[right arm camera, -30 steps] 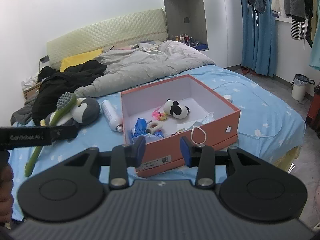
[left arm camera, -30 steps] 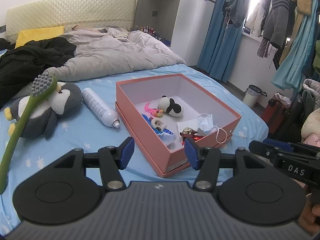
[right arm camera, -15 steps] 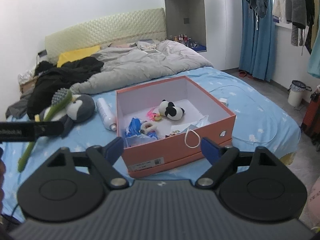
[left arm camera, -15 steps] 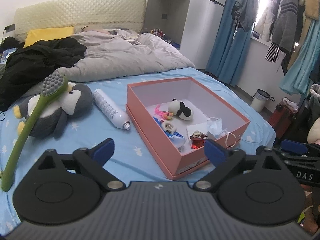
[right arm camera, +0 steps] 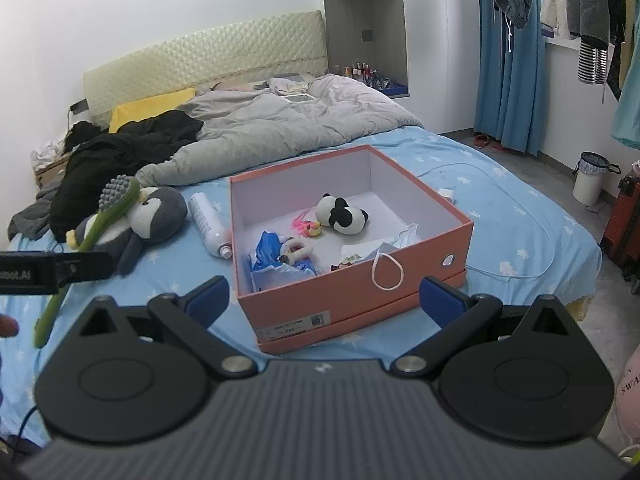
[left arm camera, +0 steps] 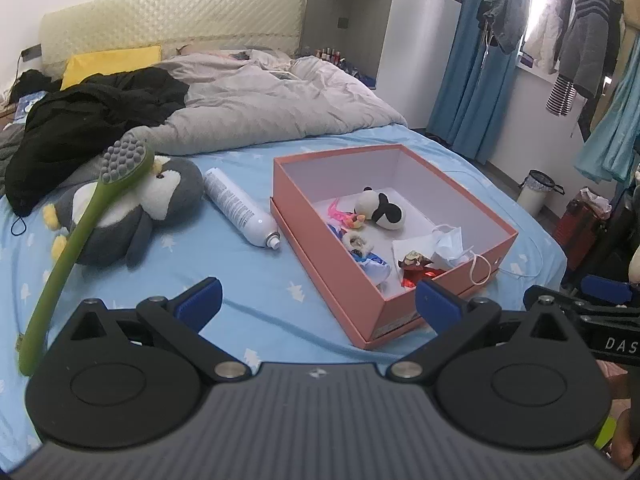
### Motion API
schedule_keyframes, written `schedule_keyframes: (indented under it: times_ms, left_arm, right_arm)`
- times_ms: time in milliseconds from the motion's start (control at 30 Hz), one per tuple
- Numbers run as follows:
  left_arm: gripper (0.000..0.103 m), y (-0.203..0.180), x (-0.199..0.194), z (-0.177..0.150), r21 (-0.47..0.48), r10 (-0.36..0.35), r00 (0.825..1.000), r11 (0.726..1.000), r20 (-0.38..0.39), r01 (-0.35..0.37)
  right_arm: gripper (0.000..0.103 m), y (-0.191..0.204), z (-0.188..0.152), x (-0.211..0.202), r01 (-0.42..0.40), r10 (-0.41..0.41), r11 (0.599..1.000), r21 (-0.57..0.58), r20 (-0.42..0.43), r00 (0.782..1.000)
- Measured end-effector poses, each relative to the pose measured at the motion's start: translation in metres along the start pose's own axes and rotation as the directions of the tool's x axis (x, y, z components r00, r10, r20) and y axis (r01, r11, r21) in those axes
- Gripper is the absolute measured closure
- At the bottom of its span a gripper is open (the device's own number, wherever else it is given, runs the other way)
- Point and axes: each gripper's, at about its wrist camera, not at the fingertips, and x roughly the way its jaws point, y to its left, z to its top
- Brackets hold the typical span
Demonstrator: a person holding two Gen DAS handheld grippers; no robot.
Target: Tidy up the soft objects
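Penguin plush [left arm camera: 136,216] beside pink box [left arm camera: 320,240]

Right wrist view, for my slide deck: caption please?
Open right gripper faces a pink box holding a panda plush; penguin plush lies outside.

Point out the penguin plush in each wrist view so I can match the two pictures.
Left wrist view: penguin plush lies left of centre on the blue sheet, under the green brush.
Right wrist view: penguin plush lies at mid-left, the same brush across it.
Shared landmark: the pink box, to the plush's right in both.
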Motion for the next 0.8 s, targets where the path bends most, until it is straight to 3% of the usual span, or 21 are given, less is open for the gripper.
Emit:
schedule_keyframes:
  times_ms: [800]
  left_arm:
    - [0.000, -0.0056, -0.0079, 0.0028, -0.006, -0.010, 1.000, 1.000, 0.023, 0.010]
  right_arm:
    - [0.000, -0.0010, -0.0009, -0.0087, 0.011, -0.011, 1.000, 0.001, 0.017, 1.000]
